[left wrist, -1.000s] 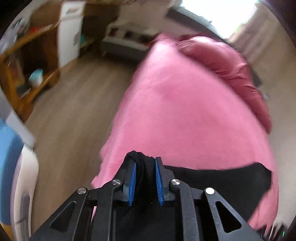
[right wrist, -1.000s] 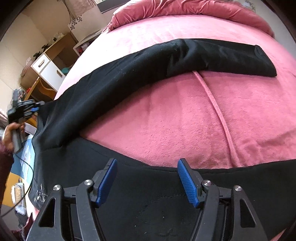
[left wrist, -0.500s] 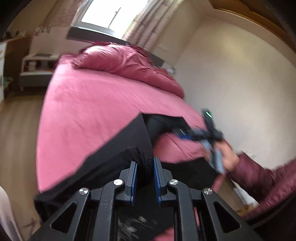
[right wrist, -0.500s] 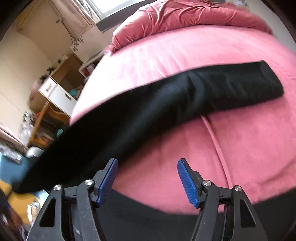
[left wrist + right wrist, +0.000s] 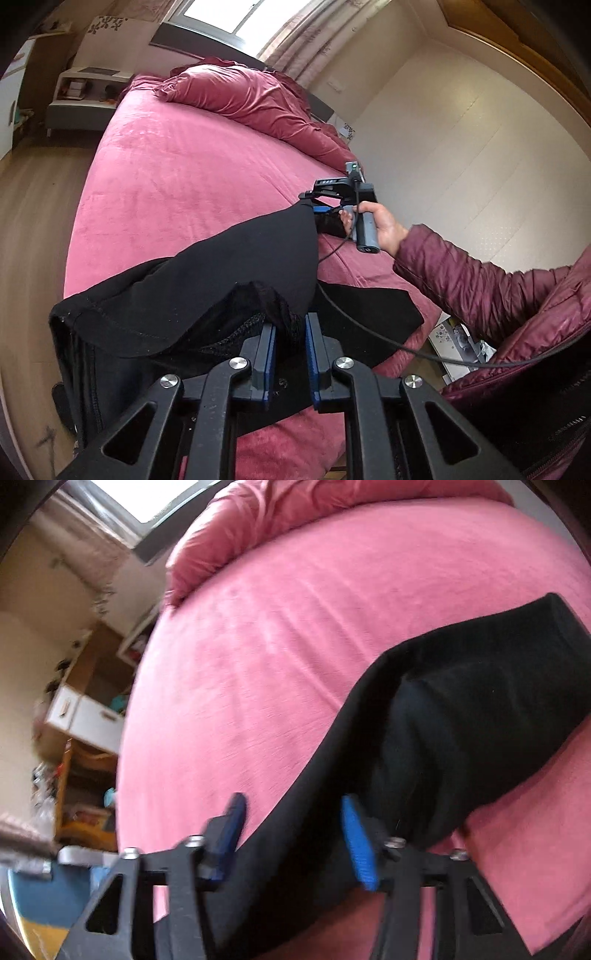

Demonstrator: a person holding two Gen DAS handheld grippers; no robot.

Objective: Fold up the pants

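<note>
Pants (image 5: 229, 273), black and soft, are lying partly draped across the pink bed (image 5: 177, 177), with one end bunched up at the near edge and a long leg stretching away over the cover. The left gripper (image 5: 289, 345) is pinching a gathered wad of the fabric between its blue pads, its jaws nearly closed on the cloth. The right gripper (image 5: 291, 834) is standing wide open with nothing between its pads; in the left view it is sitting at the far end of the pants leg, in the person's right hand (image 5: 380, 229), though whether it is touching the cloth there is hard to tell.

The fabric is looking light, limp and stretchy, so it is likely to sag and slide wherever it is not supported, and a single pinch will only drag it into a rope. The seams and hems are the firmer parts: taking hold at the leg hem and at the waistband edge should be giving the cleanest fold, with both layers caught together.
</note>
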